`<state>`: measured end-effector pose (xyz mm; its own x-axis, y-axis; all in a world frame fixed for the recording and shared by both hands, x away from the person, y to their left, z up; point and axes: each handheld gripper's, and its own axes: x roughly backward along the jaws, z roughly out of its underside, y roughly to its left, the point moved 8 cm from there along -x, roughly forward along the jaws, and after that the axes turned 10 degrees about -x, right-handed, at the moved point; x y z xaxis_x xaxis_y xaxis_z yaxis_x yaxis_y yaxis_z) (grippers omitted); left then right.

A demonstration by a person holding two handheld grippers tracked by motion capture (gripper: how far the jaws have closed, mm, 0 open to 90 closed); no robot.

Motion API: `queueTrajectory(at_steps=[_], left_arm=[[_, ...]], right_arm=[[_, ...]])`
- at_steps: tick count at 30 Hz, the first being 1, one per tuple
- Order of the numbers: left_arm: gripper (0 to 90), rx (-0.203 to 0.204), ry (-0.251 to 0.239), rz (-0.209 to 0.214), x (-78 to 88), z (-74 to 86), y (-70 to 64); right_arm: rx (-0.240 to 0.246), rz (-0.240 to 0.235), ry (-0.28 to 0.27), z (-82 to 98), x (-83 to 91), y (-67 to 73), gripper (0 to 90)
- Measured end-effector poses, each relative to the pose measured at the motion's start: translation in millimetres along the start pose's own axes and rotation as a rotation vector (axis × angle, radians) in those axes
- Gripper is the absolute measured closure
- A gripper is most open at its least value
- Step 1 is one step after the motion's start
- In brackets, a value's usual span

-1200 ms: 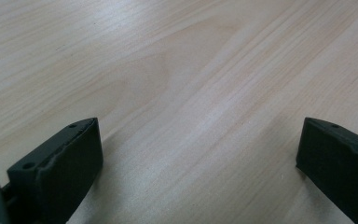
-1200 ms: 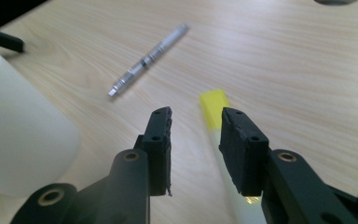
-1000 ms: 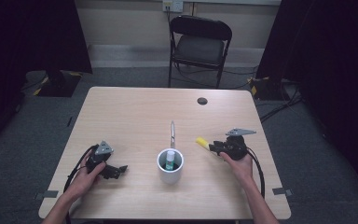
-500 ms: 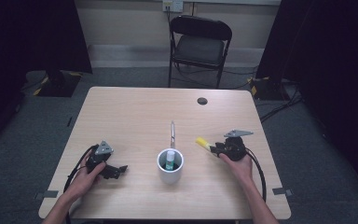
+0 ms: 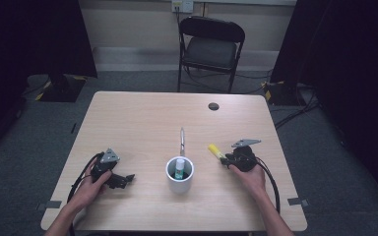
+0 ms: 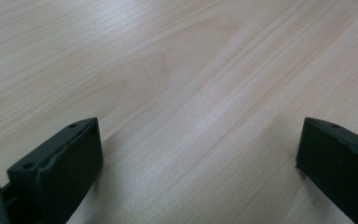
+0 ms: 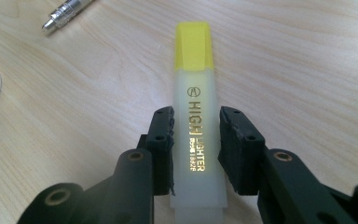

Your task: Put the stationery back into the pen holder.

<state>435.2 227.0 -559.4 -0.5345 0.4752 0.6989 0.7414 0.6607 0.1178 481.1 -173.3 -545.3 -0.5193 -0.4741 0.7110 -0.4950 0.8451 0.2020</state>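
A yellow-capped highlighter (image 5: 214, 150) (image 7: 196, 93) lies flat on the wooden table (image 5: 142, 118), right of a white cup (image 5: 180, 184). My right gripper (image 5: 225, 160) (image 7: 195, 116) sits low over its pale barrel; its jaws have just been closing, and the pads now press both sides of the highlighter. The cap points away from me. My left gripper (image 5: 127, 178) (image 6: 198, 135) rests on the table left of the cup, open wide, with only bare wood between its jaws.
A green-and-white marker (image 5: 179, 169) stands in the cup. A silver pen (image 5: 181, 140) (image 7: 67, 14) lies just beyond the cup. A small black disc (image 5: 213, 106) sits near the far edge. A folding chair (image 5: 211, 44) stands behind the table.
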Motion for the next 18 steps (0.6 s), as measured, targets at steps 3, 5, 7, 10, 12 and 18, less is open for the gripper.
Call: queueTrajectory(at_steps=[3,5,7,10,12,18], left_arm=[[0.0,0.000,-0.001,-0.001,0.0,-0.1,0.0],[0.0,0.001,0.001,0.000,0.0,0.0,0.0],[0.0,0.000,-0.001,0.000,0.0,-0.1,0.0],[0.0,0.000,-0.001,0.000,0.0,-0.1,0.0],[0.0,0.001,0.000,0.000,0.0,0.0,-0.1],[0.0,0.001,0.000,0.000,-0.1,-0.1,0.0]], right_arm=[[0.002,0.000,0.011,1.9,2.3,0.2,66.3],[0.006,-0.005,0.019,4.9,5.0,1.3,66.3],[0.020,-0.006,0.011,10.3,9.2,3.5,66.3],[0.024,-0.019,0.021,21.5,19.1,7.0,66.2],[0.038,-0.018,0.019,30.5,26.9,9.2,66.2],[0.048,-0.025,0.023,42.2,37.1,12.9,64.8]])
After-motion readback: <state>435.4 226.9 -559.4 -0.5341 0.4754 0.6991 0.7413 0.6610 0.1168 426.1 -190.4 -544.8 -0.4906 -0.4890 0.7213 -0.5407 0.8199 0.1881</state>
